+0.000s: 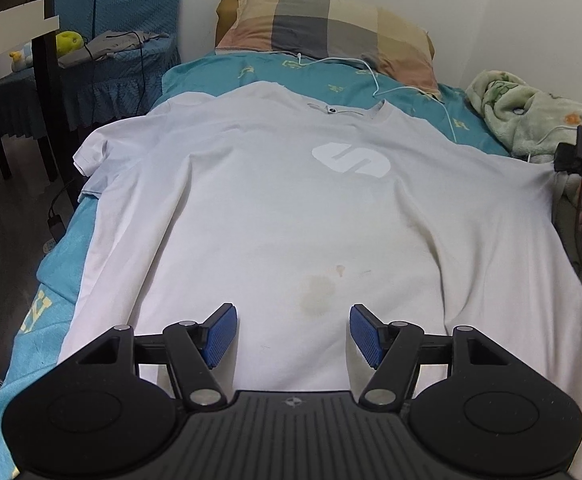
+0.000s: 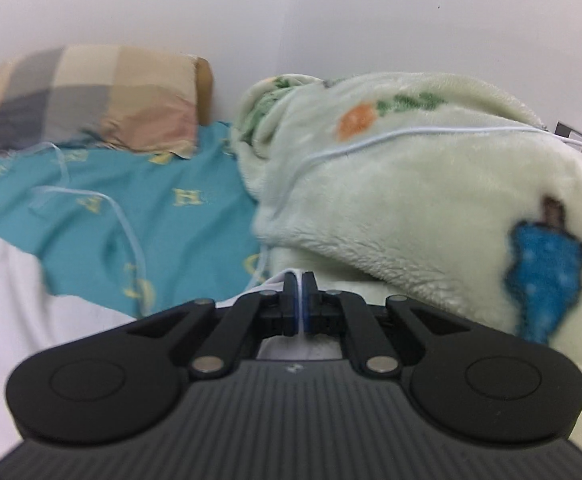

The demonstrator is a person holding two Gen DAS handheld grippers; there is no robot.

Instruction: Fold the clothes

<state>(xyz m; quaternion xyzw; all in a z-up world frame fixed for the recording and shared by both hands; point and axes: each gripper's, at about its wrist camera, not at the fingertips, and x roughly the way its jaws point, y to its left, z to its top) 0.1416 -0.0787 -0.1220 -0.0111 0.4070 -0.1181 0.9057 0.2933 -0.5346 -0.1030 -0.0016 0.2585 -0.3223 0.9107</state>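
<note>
White T-shirt (image 1: 291, 220), spread face-up lengthwise on the teal bedsheet (image 1: 331, 76): right gripper (image 2: 300, 300) pinches its right sleeve tip; left gripper (image 1: 293, 334), spread, hovers over its hem, empty.

Soft even indoor light; fisheye-bent edges, right wrist view seemingly motion-blurred.

From the bed's foot we look toward the checked fabric pillow (image 1: 325, 24); our right view, closer, shares it.
</note>
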